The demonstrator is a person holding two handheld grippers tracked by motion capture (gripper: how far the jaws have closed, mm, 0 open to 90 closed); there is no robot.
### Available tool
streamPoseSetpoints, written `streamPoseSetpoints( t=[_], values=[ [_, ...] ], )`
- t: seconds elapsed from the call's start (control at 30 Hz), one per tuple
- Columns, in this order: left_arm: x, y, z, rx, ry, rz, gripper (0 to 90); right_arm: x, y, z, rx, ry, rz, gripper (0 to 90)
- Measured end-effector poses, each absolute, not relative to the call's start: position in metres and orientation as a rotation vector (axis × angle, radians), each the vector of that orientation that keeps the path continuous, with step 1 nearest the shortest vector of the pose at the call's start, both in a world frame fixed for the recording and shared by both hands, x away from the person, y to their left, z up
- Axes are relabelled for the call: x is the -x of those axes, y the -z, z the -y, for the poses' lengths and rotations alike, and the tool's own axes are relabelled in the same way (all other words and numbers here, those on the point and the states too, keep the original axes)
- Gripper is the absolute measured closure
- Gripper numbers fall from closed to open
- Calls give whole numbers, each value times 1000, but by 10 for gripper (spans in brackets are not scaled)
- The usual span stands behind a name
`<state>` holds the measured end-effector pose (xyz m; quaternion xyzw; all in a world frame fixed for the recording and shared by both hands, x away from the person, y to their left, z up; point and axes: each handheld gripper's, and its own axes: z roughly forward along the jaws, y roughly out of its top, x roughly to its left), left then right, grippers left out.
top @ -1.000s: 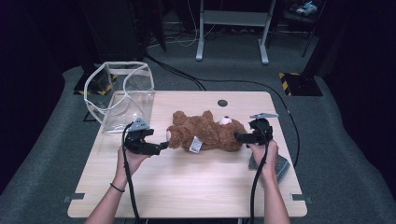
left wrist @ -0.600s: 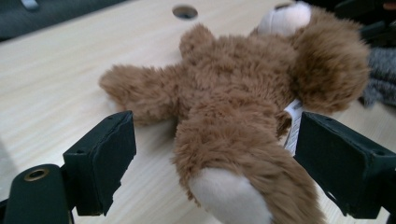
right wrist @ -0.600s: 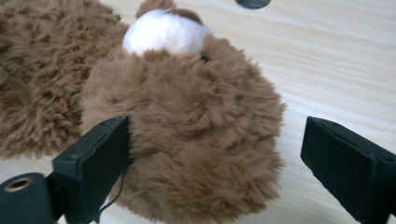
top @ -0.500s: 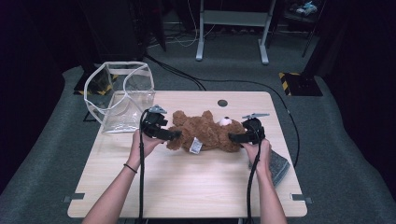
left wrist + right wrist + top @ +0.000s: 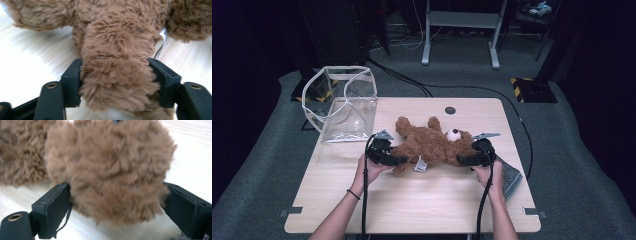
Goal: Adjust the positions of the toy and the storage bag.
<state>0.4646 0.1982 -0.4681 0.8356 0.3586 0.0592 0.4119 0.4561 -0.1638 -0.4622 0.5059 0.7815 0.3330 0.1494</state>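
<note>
A brown teddy bear [image 5: 432,145] lies on its back across the wooden table [image 5: 412,210], head to the right, with a white tag by its near leg. My left gripper [image 5: 404,160] is at that leg. In the left gripper view the furry leg [image 5: 115,75] sits squeezed between both black pads [image 5: 72,75] of the left gripper [image 5: 115,62], whose jaws have just been closing on it. My right gripper [image 5: 459,161] is at the bear's head. In the right gripper view the right gripper [image 5: 116,187] stands wide, with a round tuft of the head [image 5: 110,175] between the pads, unsqueezed.
A clear plastic bag [image 5: 344,105] with white trim stands open at the table's back left corner. A grey cloth [image 5: 512,177] lies at the right edge under the right hand. A round cable hole [image 5: 450,110] is near the back edge.
Both hands have come in toward the bear and lowered. The left gripper moved right onto the leg and its jaws narrowed around it. The bear has stayed in place.
</note>
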Motion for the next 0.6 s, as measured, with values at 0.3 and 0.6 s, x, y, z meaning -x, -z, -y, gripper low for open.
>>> streamPoseSetpoints(
  t=[0.3, 0.6],
  values=[
    [-462, 475, -200, -2104, -151, -878, 512, -458, 446, 178, -1444, -1052, -2191, 118],
    [-458, 486, -200, -2150, -114, -866, 617, -472, 433, 189, -1482, -1127, -2147, 115]
  ],
)
